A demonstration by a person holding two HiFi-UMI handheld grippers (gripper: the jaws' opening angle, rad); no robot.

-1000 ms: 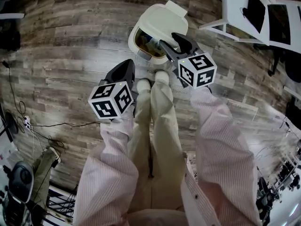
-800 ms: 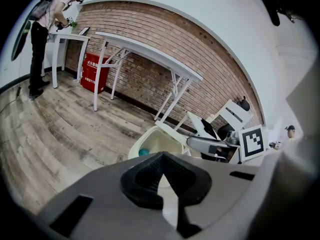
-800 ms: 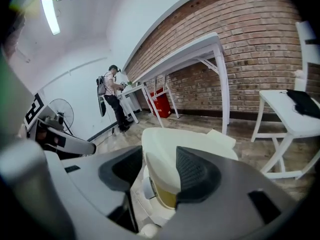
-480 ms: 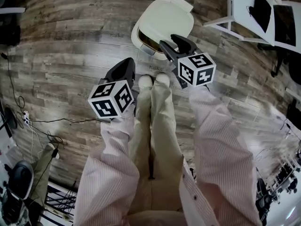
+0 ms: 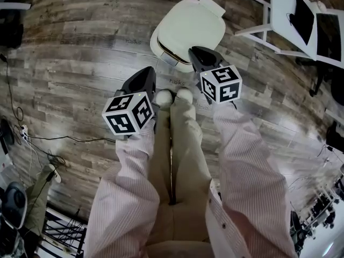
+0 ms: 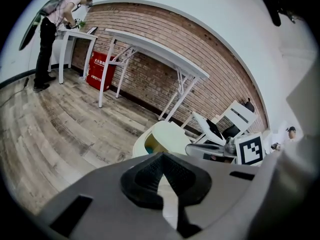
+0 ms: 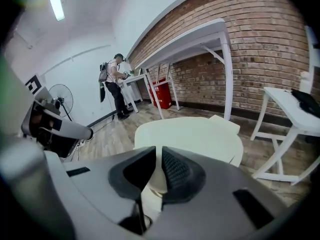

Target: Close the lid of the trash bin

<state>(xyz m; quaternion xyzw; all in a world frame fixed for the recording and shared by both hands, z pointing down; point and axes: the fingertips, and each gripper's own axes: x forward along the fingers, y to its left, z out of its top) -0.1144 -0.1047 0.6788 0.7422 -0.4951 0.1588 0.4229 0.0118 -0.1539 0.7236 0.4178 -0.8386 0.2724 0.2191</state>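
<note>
The cream trash bin (image 5: 157, 43) stands on the wooden floor just past the person's shoes. Its lid (image 5: 191, 26) lies almost flat over it. In the left gripper view a slit of the bin's inside (image 6: 148, 145) still shows under the lid (image 6: 167, 136). My right gripper (image 5: 196, 51) hovers at the lid's near right edge. Its jaws have just been closing and stand drawn together with nothing between them (image 7: 159, 151). My left gripper (image 5: 148, 71) hangs shut and empty, short of the bin on its left (image 6: 162, 156).
White folding tables and a chair (image 5: 301, 15) stand to the bin's right. Cables (image 5: 32, 138) trail over the floor at the left. Far off along the brick wall are another person (image 6: 52, 19) at a table, a red box (image 6: 97, 69) and a fan (image 7: 60, 96).
The lid has swung down from open to nearly flat over the bin. The right gripper's splayed fingers have come together. Both grippers have sunk a little.
</note>
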